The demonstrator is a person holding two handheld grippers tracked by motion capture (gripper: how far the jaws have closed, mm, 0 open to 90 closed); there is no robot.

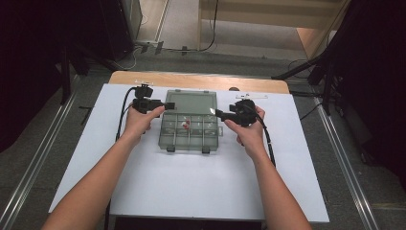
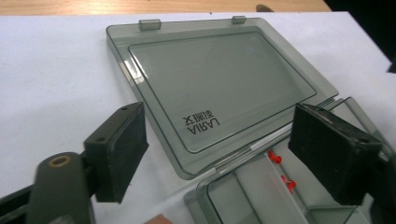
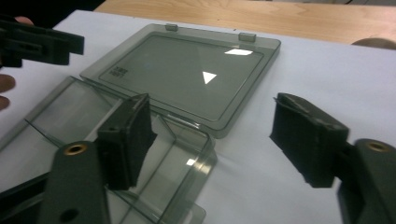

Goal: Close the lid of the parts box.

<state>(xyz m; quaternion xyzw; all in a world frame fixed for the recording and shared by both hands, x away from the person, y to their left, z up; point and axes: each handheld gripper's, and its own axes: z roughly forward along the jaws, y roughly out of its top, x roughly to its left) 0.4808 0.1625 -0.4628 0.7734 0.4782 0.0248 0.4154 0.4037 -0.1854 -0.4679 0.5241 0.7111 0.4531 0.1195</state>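
One smoky grey translucent plastic compartment box (image 1: 189, 132) lies opened on the table, and its one flat hinged lid (image 2: 219, 88) is folded back flat. Two small latch tabs (image 2: 149, 24) sit on the lid's far edge, and two dark clips (image 1: 170, 149) on the box's near edge. Two small red pieces (image 2: 275, 157) lie in its compartments. One white rectangular board (image 1: 143, 187) covers the one light wooden table (image 1: 191, 80). Two black handheld tongs are in play, the left tongs (image 1: 162, 104) and the right tongs (image 1: 218, 113), each with two padded jaws and one trailing black cable (image 1: 122, 115).
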